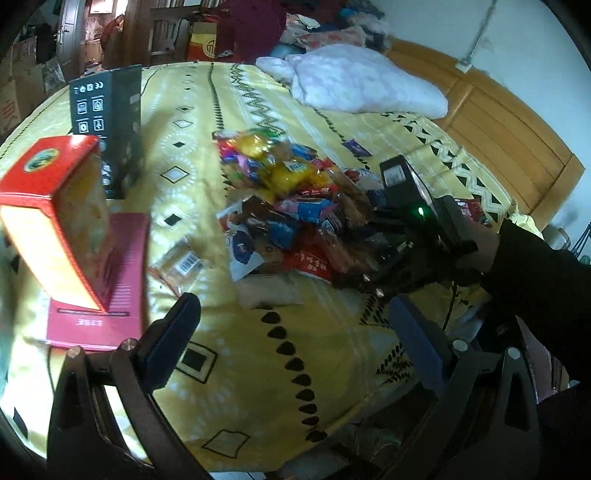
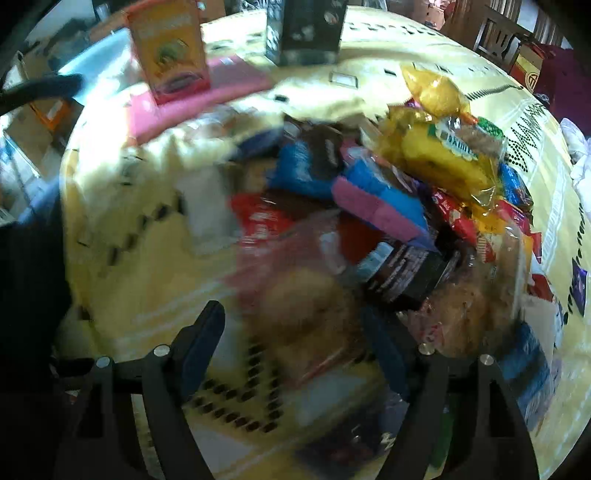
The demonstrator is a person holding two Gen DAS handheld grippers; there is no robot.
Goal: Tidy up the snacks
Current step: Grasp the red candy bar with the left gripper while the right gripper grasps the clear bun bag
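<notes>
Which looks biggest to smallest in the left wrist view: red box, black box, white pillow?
1. white pillow
2. red box, though nearness to the camera inflates it
3. black box

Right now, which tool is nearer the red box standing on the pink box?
Left. The left tool hovers just beside the red box; the right tool is over the snack pile, farther away.

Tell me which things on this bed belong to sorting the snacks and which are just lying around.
For the job: snack pile, red box, black box, pink box.
Lying about: white quilt, clothes heap.
</notes>
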